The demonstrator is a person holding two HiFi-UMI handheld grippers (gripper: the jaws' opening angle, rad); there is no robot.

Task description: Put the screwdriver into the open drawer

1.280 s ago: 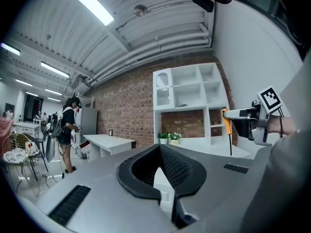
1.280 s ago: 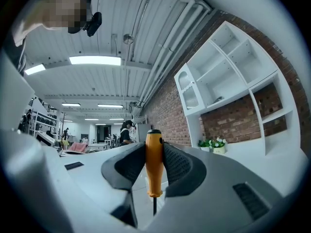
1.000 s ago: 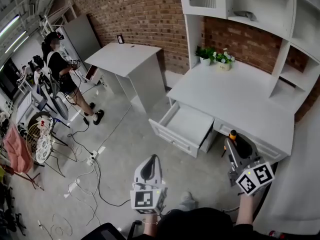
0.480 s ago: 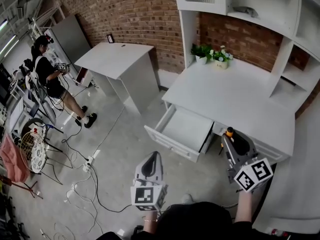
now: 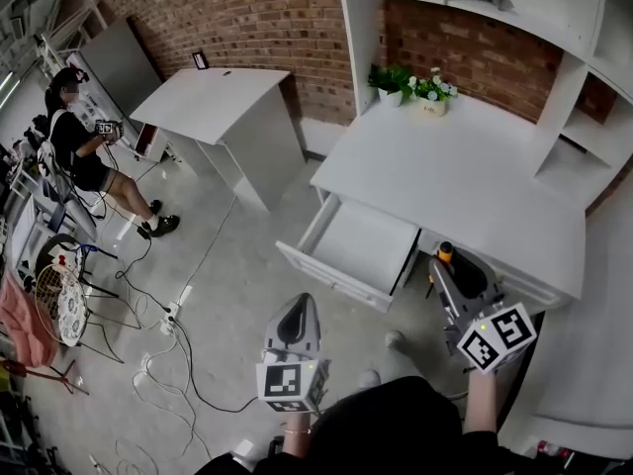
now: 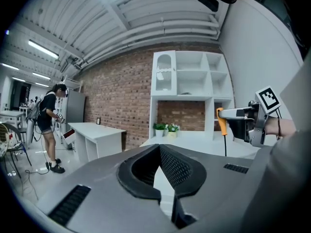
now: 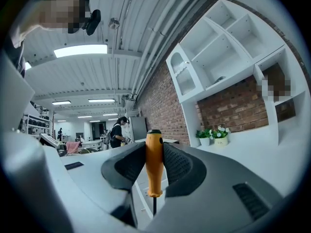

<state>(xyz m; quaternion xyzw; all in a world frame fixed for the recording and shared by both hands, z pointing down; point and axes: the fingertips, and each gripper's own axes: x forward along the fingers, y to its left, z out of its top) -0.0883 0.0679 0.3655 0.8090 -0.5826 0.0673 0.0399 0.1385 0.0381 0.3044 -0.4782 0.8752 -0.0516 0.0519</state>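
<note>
The screwdriver [image 5: 443, 255] has an orange handle [image 7: 154, 161] and a thin dark shaft that hangs down. It stands upright between the pads of my right gripper [image 5: 442, 268], which is shut on the handle. The same grip shows from the side in the left gripper view, with the screwdriver [image 6: 222, 124] held out from the right gripper [image 6: 228, 114]. The open white drawer [image 5: 351, 248] juts from the desk just left of the screwdriver; its inside looks empty. My left gripper [image 5: 299, 312] hovers over the floor in front of the drawer, its jaws [image 6: 159, 147] shut on nothing.
The white desk [image 5: 465, 181] carries potted plants [image 5: 410, 83] at the back, under a shelf unit. A second white table [image 5: 213, 102] stands to the left. A person [image 5: 74, 142] stands far left near chairs, and cables [image 5: 163, 359] trail over the floor.
Both grippers have moved forward toward the desk. The drawer and desk now sit closer, and the screwdriver is nearer the drawer's right front corner. The grip is unchanged.
</note>
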